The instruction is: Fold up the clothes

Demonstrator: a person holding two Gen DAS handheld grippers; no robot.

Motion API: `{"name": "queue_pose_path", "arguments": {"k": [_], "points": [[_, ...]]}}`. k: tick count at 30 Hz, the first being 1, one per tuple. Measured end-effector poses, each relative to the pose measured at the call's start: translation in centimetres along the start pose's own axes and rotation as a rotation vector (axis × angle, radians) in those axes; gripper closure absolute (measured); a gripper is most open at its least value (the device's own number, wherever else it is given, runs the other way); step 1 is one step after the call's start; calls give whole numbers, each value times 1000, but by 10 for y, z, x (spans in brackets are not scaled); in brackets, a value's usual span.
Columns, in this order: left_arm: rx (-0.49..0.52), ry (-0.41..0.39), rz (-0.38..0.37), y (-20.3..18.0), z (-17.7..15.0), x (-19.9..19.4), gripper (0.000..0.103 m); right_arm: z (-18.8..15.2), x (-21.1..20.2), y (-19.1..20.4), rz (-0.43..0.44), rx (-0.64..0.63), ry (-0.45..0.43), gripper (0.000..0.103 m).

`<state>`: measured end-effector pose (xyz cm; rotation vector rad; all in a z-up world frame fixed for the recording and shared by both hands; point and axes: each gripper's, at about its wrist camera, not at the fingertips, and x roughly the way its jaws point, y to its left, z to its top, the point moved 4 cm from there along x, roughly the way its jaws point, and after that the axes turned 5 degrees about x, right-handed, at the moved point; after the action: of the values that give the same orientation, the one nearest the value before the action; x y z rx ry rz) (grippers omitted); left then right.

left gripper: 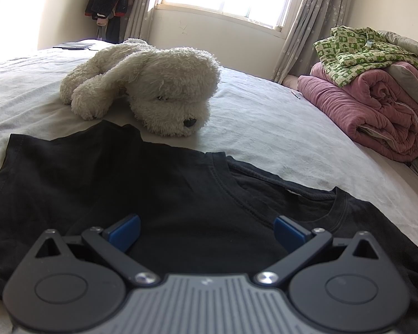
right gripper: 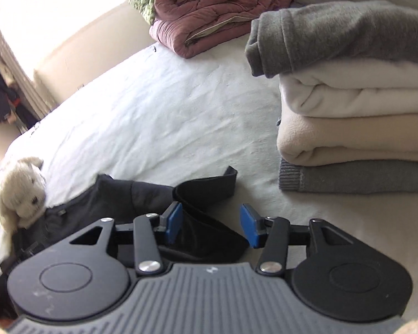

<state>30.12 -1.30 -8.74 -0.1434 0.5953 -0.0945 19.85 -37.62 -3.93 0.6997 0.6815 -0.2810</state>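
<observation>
black T-shirt [left gripper: 69,183] hem hidden behind left tool [left gripper: 206,233], folded stack [right gripper: 356,128] cut off at right edge

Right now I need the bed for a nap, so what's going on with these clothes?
A person is folding a black T-shirt on the bed with two handheld grippers. The left gripper hovers open over it. The right gripper is open, black fabric between its fingers but unpinched. A folded stack sits alongside.
</observation>
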Motion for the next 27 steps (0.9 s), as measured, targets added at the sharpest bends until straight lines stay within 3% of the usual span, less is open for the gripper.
{"name": "queue_pose_path", "arguments": {"k": [4, 6, 8, 15, 20, 24, 27], "points": [[2, 0, 2, 0, 0, 0, 1, 12, 5, 17, -13, 78, -19, 51], [3, 0, 2, 0, 0, 0, 1, 17, 7, 42, -21, -42, -48, 51], [0, 0, 0, 0, 0, 0, 1, 17, 19, 69, 5, -178, -18, 51], [-4, 0, -3, 1, 0, 0, 1, 1, 92, 125, 32, -626, -46, 51], [-3, 0, -2, 0, 0, 0, 1, -7, 122, 132, 182, -587, 98, 51], [-6, -1, -4, 1, 0, 1, 1, -22, 128, 143, 158, -668, 108, 51], [-6, 0, -4, 1, 0, 1, 1, -21, 130, 146, 160, -662, 93, 51]]}}
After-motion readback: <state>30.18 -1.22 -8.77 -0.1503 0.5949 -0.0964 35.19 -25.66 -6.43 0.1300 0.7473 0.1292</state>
